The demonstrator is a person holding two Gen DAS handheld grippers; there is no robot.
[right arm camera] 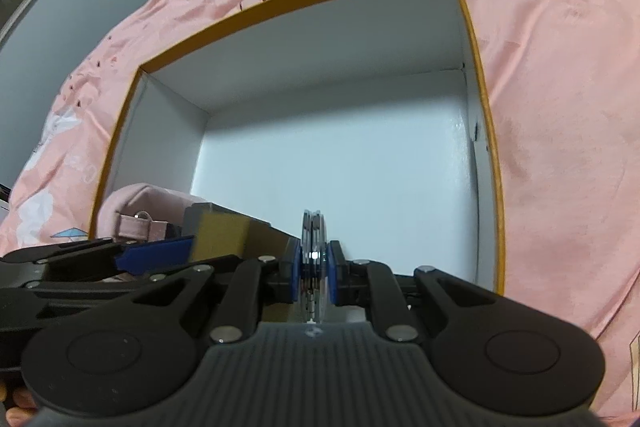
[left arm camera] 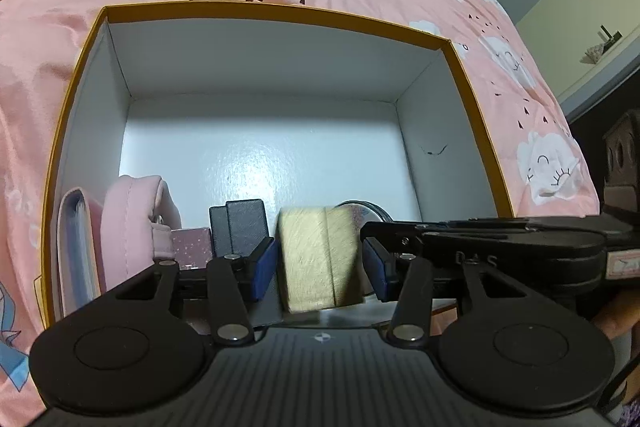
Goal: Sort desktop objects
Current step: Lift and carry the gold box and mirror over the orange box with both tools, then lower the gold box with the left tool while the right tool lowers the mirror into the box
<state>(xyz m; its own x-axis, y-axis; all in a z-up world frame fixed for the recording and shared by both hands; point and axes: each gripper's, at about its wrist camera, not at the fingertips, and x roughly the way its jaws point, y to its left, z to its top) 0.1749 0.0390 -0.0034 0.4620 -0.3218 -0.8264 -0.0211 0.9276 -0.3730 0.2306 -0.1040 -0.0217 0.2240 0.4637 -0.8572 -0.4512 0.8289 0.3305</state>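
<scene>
Your left gripper (left arm camera: 320, 263) stands spread around the tan block (left arm camera: 318, 257) at lower centre of its view, pads just clear of its sides. Your right gripper (right arm camera: 314, 267) pinches a round compact mirror (right arm camera: 313, 255) on edge, disc upright. Both hang over the orange-rimmed box (right arm camera: 480, 107); its bare white floor lies ahead, toward upper frame.

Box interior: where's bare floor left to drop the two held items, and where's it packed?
Bare white floor runs from the far wall to the right wall of the orange-rimmed box. The near-left corner is crowded: a clear-sleeved folder, pink pouch and black case. The left gripper brackets a tan block; the right gripper pinches a round mirror.
</scene>
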